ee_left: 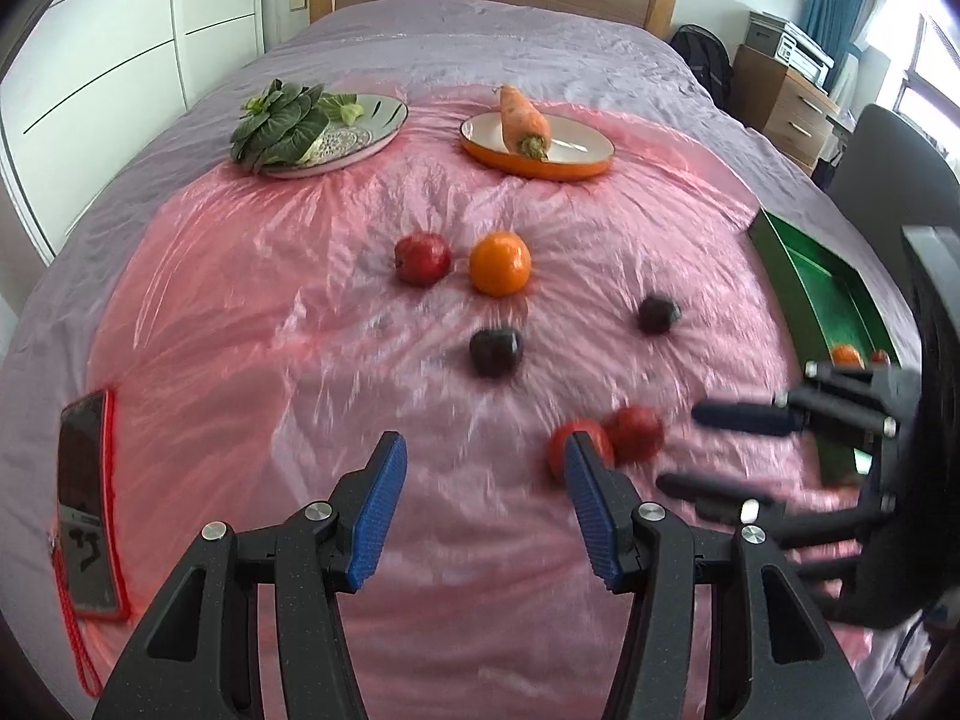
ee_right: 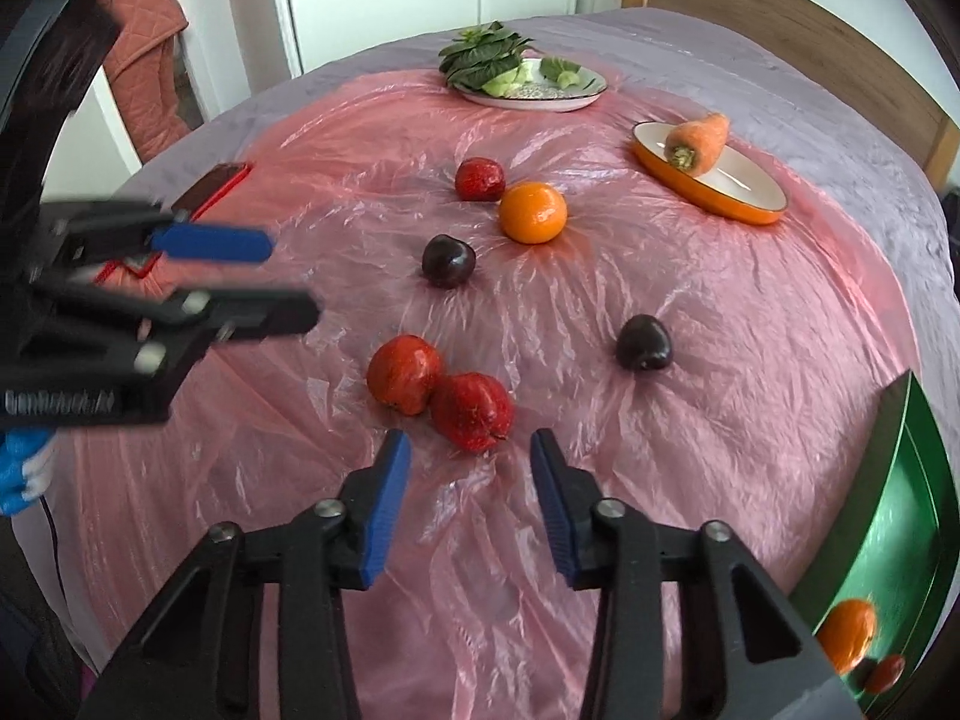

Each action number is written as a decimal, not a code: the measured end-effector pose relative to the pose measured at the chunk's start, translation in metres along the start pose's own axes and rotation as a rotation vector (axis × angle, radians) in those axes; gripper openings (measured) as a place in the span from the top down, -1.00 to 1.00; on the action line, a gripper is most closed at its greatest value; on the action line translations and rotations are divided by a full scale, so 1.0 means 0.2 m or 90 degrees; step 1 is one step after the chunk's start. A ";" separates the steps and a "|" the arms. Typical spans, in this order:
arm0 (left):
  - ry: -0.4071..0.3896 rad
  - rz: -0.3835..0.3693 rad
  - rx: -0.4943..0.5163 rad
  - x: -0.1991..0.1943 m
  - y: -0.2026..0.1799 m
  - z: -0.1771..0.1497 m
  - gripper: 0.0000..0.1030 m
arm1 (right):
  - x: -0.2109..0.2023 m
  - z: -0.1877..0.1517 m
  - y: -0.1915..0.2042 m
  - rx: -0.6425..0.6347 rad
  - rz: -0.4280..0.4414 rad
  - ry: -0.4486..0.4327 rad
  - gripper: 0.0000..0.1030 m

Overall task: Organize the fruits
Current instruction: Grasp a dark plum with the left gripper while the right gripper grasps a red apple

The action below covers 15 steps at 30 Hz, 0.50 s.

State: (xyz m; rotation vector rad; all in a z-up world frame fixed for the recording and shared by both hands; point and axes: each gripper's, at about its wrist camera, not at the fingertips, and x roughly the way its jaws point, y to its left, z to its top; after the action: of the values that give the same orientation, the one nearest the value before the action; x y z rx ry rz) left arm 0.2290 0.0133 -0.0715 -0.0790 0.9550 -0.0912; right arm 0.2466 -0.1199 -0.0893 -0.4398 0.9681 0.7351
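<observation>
Left gripper: jaws apart, empty. Right gripper: jaws apart, empty, two red fruits touching at its 12 o'clock. Orange, third red fruit, two plums beyond, on pink sheet. Green tray at 3 o'clock, holding fruit.

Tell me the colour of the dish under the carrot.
Orange outside, white inside dish; clearest in the right wrist view.

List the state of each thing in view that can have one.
Left tongs: open, empty.
Right tongs: open, empty, just short of a red fruit.
Green box: open, holding an orange and a small red fruit.
Orange dish: holds a carrot.
White plate: holds greens.
</observation>
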 end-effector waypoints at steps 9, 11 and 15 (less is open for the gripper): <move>0.012 -0.011 -0.008 0.16 -0.04 0.12 0.06 | 0.06 0.03 0.00 -0.026 0.027 0.013 -0.08; 0.015 -0.012 -0.011 0.19 -0.04 0.13 0.06 | 0.08 0.03 -0.01 -0.033 0.025 0.017 -0.08; 0.021 -0.017 -0.021 0.25 -0.04 0.14 0.09 | 0.10 0.04 -0.02 -0.036 0.024 0.017 -0.08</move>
State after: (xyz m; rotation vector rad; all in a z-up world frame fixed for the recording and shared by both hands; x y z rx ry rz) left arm 0.2804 0.0007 -0.0949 -0.1204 0.9890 -0.1012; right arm 0.2623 -0.1105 -0.1019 -0.4823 0.9844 0.7941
